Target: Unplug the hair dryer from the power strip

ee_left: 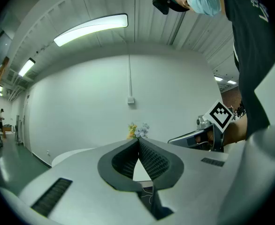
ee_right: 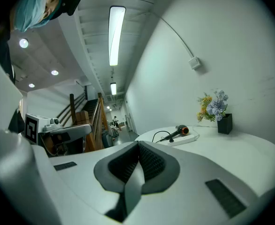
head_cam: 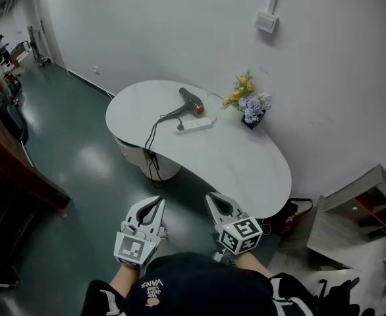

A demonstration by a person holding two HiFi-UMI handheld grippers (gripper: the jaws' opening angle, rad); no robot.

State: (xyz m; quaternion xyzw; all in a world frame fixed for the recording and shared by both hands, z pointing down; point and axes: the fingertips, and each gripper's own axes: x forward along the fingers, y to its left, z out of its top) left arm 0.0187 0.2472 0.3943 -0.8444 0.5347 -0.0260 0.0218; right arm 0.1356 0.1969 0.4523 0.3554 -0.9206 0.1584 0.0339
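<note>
floor (head_cam: 81, 163): dark green, glossy, all round the worktop.

wall (head_cam: 180, 38): white, plain, behind the worktop.

worktop (head_cam: 246, 170): white, kidney-shaped, on a pale round base (head_cam: 140, 158). it stands ahead of the person, well apart from both tools.

person (head_cam: 193, 288): black top, seen from above at the bottom edge of the head view, one tool in each hand.

shelf (head_cam: 358, 222): pale wood, lower right, by the wall.

left tool (head_cam: 155, 201): white, marker cube on its back. held level over the floor, short of the worktop's near edge. jaws clenched, pads meeting, nothing between them.

right tool (head_cam: 211, 197): same make, just beside the left tool, tipped slightly down. jaws clenched, empty.

flowers (head_cam: 248, 101): yellow and pale blue, in a black pot, at the worktop's far edge near the wall, right of the dryer.

dryer (head_cam: 192, 102): black with a copper-coloured ring, lying on its side on the far part of the worktop, just behind the strip, untouched.

strip (head_cam: 195, 125): white, flat on the worktop, just in front of the dryer.

cord (head_cam: 155, 129): black, running from the dryer's handle across the worktop, over its edge and down by the base.

plug (head_cam: 180, 127): dark, appears seated at the strip's left end, too small to be sure.

wall box (head_cam: 266, 22): white, small, high on the wall.
</note>
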